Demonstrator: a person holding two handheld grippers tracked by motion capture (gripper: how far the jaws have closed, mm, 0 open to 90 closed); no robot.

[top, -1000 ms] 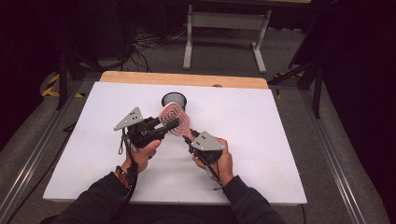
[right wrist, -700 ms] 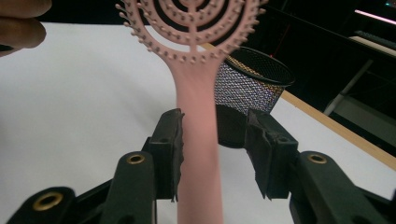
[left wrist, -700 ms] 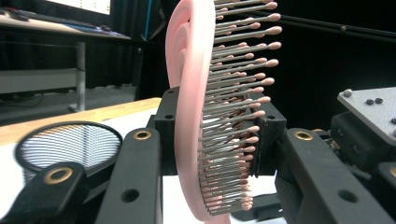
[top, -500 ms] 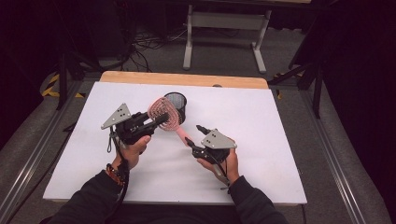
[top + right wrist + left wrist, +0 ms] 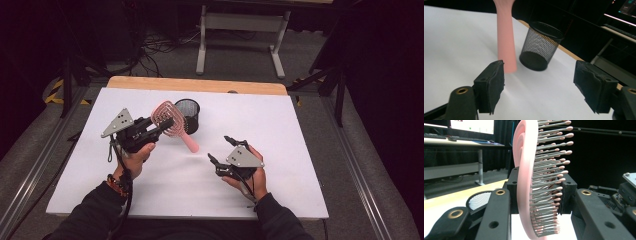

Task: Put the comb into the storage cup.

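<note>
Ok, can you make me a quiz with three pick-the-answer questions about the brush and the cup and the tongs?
1. Where is the cup?
A. On the white table, just behind the brush
B. On the floor
C. In the right tongs

2. What colour is the brush?
A. Blue
B. Pink
C. Green

3. What are the right tongs doing?
A. Squeezing the cup
B. Holding the brush handle
C. Open, holding nothing

Answers:
1. A: the black mesh cup stands upright on the table, next to the brush.
2. B: its head and handle are pink in all three views.
3. C: the right tongs are spread wide with nothing between them, while the left tongs grip the brush by its head.
</note>
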